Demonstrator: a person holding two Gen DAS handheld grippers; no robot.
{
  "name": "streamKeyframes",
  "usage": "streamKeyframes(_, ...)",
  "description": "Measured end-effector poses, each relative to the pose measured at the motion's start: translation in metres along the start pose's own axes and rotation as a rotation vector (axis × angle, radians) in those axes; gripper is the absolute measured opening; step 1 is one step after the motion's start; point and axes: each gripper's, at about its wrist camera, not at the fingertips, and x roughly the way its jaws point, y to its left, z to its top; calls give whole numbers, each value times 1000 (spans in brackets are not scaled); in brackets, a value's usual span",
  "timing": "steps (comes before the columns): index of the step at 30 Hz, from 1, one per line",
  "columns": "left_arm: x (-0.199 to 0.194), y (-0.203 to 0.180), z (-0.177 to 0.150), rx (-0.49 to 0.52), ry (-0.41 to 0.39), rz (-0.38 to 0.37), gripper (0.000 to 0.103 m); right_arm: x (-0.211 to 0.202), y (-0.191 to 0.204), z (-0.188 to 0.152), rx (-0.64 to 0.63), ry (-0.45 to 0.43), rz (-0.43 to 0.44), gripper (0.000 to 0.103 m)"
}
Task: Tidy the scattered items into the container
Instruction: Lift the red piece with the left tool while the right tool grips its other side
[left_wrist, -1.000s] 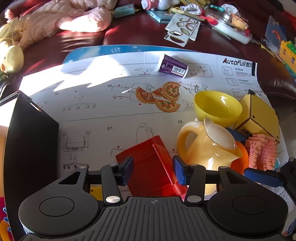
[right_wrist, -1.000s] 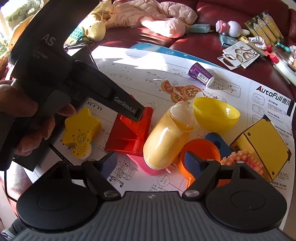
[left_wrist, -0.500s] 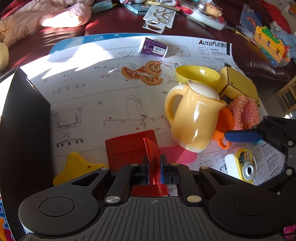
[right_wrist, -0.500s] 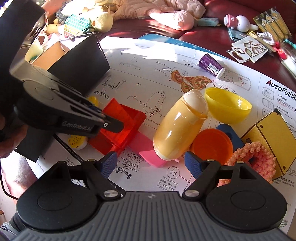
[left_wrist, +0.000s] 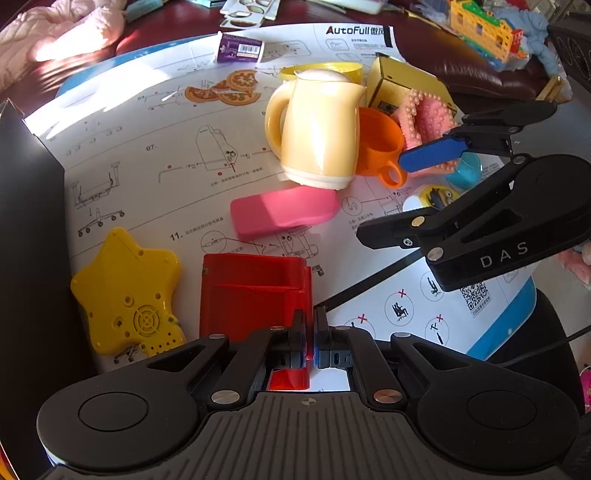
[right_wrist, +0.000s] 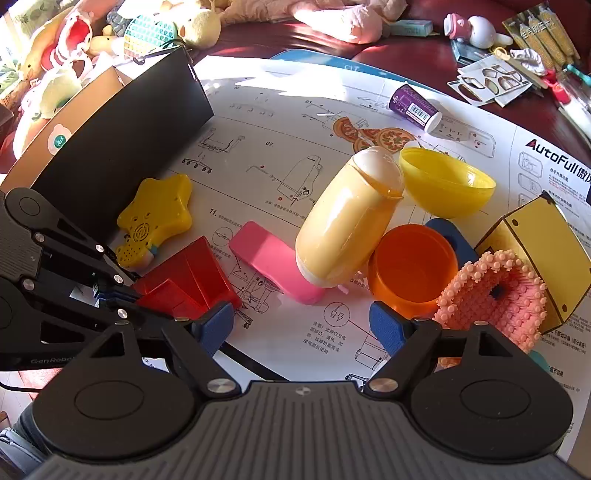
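Note:
My left gripper (left_wrist: 310, 332) is shut on the thin wall of a red plastic box (left_wrist: 253, 291), also seen in the right wrist view (right_wrist: 188, 280), held near the paper sheet. My right gripper (right_wrist: 301, 326) is open and empty, hovering in front of an orange cup (right_wrist: 412, 271) and a cream toy kettle (right_wrist: 347, 218). A pink block (left_wrist: 284, 212), a yellow star toy (left_wrist: 127, 291), a yellow bowl (right_wrist: 445, 181) and a pink bumpy toy (right_wrist: 495, 295) lie scattered. The black container (right_wrist: 118, 147) stands at the left.
A yellow cardboard house (right_wrist: 543, 251) stands at the right. A purple tube (right_wrist: 415, 107) and pizza stickers (left_wrist: 221, 90) lie further back. A minion toy (left_wrist: 434, 194) and a teal cup (left_wrist: 467, 171) sit near my right gripper. Soft toys and clutter ring the sheet.
My left gripper closed on the red box's wall and pulled back with it. The pink block underneath now lies uncovered. My right gripper stayed open.

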Motion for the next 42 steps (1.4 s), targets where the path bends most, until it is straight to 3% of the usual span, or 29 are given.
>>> streamKeyframes(5, -7, -6, -22, 54, 18, -50, 3, 11, 12, -3, -37, 29, 37, 84)
streamKeyframes(6, -9, -7, -25, 57, 12, -46, 11, 15, 15, -5, -47, 41, 49, 84)
streamKeyframes(8, -11, -7, -31, 47, -8, -10, 42, 22, 21, -8, -58, 62, 68, 84)
streamKeyframes(10, -14, -7, -34, 37, -33, 31, 60, 29, 26, -10, -67, 78, 73, 84)
streamKeyframes(12, -15, -6, -35, 23, -48, 58, 58, 33, 29, -12, -68, 89, 82, 84)
streamKeyframes(14, -12, -1, -34, -10, -33, 39, 27, 34, 30, -13, -72, 93, 85, 84)
streamKeyframes(19, 3, 7, -37, -61, 5, 43, 2, 35, 31, -13, -71, 97, 88, 84)
streamKeyframes(29, 0, 5, -51, 6, -11, 15, 0, 43, 37, 9, -96, 69, 148, 80)
streamKeyframes(34, -2, 0, -61, 73, -14, -18, 0, 58, 56, 8, -186, 125, 182, 60)
streamKeyframes(36, -2, -1, -62, 89, -13, -13, 0, 60, 61, 6, -215, 128, 193, 56)
streamKeyframes(40, -6, -1, -66, 109, -22, -36, 0, 60, 62, 7, -223, 134, 269, 41)
streamKeyframes(42, -7, -1, -66, 116, -24, -41, 0, 60, 66, 8, -261, 126, 287, 40)
